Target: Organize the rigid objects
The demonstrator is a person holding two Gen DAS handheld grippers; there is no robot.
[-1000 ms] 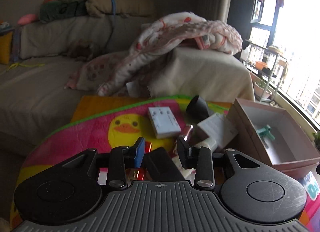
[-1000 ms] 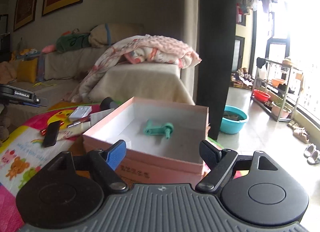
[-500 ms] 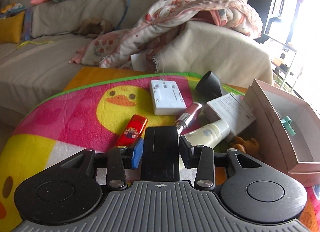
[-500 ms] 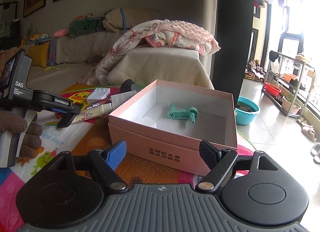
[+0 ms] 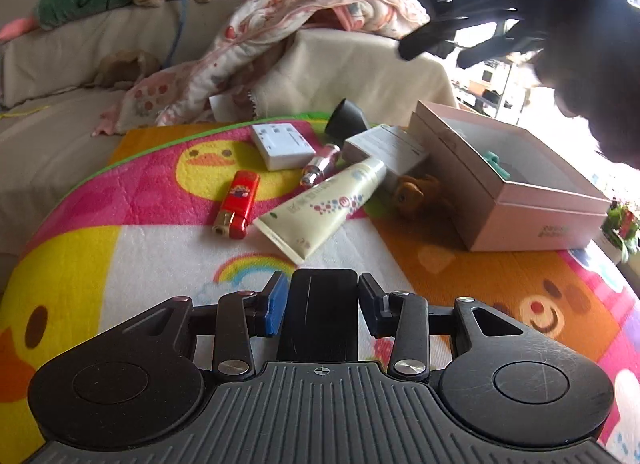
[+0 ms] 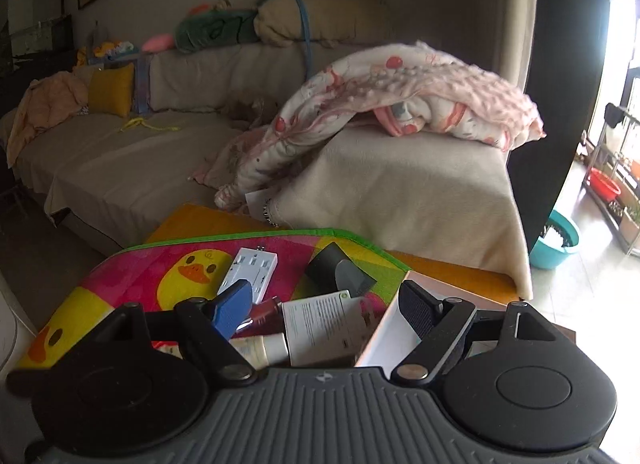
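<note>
Left gripper [image 5: 323, 306] low over the cartoon play mat [image 5: 120, 199], jaws narrow, flat black slab [image 5: 323, 316] clamped between the blue pad and the black pad, slab jutting forward over the rainbow print.

Ahead on the mat, a loose cluster: red lighter [image 5: 237, 203] nearest the duck print; cream tube [image 5: 320, 205] lying diagonal just right of it, cap end toward the white carton [image 5: 386, 147]; metallic lipstick [image 5: 320, 165] between white power adapter [image 5: 283, 145] and the tube; black cone-shaped cup [image 5: 347, 121] on its side behind the carton; small brown toy figure [image 5: 416, 191] tucked against the near wall of the pink box [image 5: 532, 199].

Pink box open at right edge of the mat; teal plastic piece [image 5: 496, 165] inside, mostly hidden behind the box wall.

Right gripper [image 6: 324, 308] spread wide, nothing between the fingers; raised above the cluster, carton [image 6: 320, 328] and box corner [image 6: 396, 316] visible below the gap. Seen from left wrist view as a dark blurred shape [image 5: 480, 29] at upper right, above the box.

Behind: beige sofa [image 6: 160, 151], pink-patterned blanket [image 6: 400, 103] draped over its end.
</note>
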